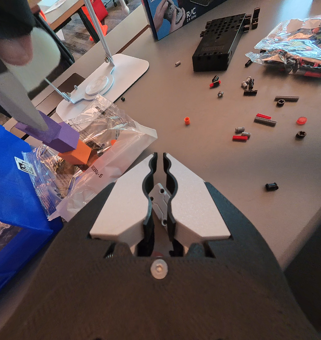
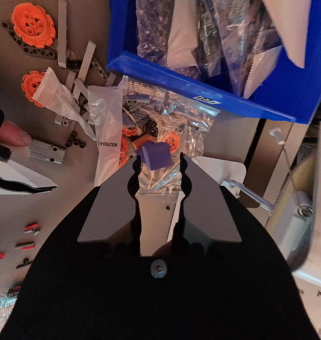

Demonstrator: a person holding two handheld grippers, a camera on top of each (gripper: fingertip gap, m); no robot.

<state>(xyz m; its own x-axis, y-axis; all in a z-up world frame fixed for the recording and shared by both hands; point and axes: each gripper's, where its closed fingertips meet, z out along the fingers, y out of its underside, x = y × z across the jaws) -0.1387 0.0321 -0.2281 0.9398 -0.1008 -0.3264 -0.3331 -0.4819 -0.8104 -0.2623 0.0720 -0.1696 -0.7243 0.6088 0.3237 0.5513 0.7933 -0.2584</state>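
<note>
My left gripper is shut on a light grey building part that sits deep between its black pads; the tips nearly touch. It also shows in the right wrist view with the grey part and a person's fingertip beside it. My right gripper is open over a clear plastic bag of parts. A purple block lies at its tips, touching the left one, with an orange block behind. In the left wrist view one right gripper finger meets the purple block.
A blue bin holding more bags stands beside the bag. Orange gears and grey beams lie near it. A white stand base, a black perforated box, a crinkled parts bag and small loose pins are on the grey table.
</note>
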